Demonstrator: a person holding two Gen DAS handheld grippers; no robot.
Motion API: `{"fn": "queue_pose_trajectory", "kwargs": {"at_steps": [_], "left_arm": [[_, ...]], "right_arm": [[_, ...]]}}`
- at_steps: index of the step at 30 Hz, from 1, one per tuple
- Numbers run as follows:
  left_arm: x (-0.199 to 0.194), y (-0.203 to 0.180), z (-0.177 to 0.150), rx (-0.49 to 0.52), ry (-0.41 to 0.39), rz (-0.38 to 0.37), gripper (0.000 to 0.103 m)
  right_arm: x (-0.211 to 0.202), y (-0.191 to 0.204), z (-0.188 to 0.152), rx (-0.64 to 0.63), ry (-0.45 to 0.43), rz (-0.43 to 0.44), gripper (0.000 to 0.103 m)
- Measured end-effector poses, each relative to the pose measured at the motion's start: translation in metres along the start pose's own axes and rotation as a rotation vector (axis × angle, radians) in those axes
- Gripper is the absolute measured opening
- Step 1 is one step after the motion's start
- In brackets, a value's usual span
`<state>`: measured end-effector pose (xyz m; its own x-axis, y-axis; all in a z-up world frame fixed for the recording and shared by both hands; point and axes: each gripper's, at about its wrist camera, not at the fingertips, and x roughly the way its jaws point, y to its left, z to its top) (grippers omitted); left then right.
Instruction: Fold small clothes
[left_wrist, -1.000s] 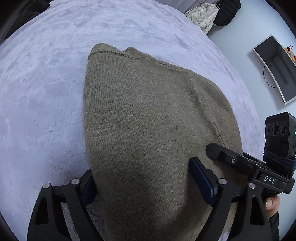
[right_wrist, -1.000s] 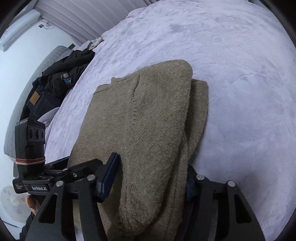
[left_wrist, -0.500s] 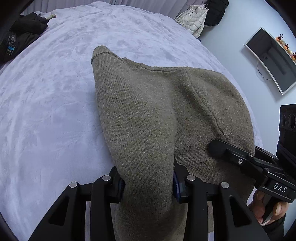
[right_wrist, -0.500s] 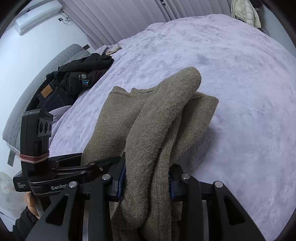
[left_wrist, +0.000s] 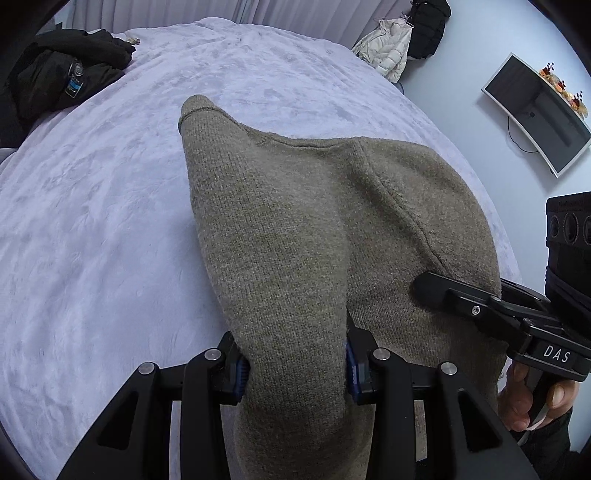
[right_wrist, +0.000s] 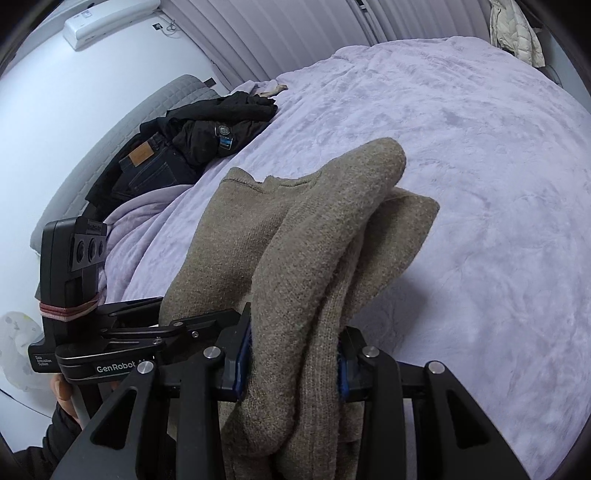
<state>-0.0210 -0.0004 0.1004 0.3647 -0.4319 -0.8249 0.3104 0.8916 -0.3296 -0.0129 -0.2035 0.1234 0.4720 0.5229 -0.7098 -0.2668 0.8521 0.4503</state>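
An olive-brown knitted sweater (left_wrist: 295, 229) lies partly folded on the lilac bedspread (left_wrist: 92, 221). My left gripper (left_wrist: 295, 365) is shut on its near edge, which bunches up between the fingers. My right gripper (right_wrist: 293, 363) is shut on the sweater's (right_wrist: 314, 229) other near corner, where several layers are stacked. Each gripper shows in the other's view: the right gripper's finger (left_wrist: 480, 306) rests on the sweater at right, and the left gripper's body (right_wrist: 110, 343) sits at left. The near hem is raised off the bed; the collar end lies on the bedspread.
A pile of dark clothes and jeans (right_wrist: 192, 147) lies at the bed's far left, also in the left wrist view (left_wrist: 62, 81). A cream puffer jacket (left_wrist: 388, 48) hangs beyond the far edge. A monitor (left_wrist: 535, 114) is on the right wall.
Both grippers closed on the sweater's near edge and lifted it. The cloth now rises in ridges between the fingers, and the views tilt up to show more of the room.
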Motion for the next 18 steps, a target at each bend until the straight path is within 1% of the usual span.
{"fn": "queue_pose_trajectory", "kwargs": {"at_steps": [3, 6, 12, 18], "left_arm": [[-0.003, 0.004, -0.013, 0.001, -0.006, 0.011, 0.041], [0.001, 0.005, -0.023, 0.003, -0.012, 0.028, 0.041], [0.015, 0.011, -0.039, -0.004, -0.007, 0.047, 0.041], [0.03, 0.024, -0.047, -0.035, 0.001, 0.011, 0.041]], "right_arm": [[0.003, 0.008, -0.011, 0.001, 0.003, 0.008, 0.039], [0.008, 0.014, -0.022, -0.015, 0.012, -0.004, 0.039], [0.024, 0.006, -0.036, 0.013, 0.035, -0.006, 0.039], [0.04, -0.008, -0.048, 0.033, 0.06, -0.017, 0.039]]}}
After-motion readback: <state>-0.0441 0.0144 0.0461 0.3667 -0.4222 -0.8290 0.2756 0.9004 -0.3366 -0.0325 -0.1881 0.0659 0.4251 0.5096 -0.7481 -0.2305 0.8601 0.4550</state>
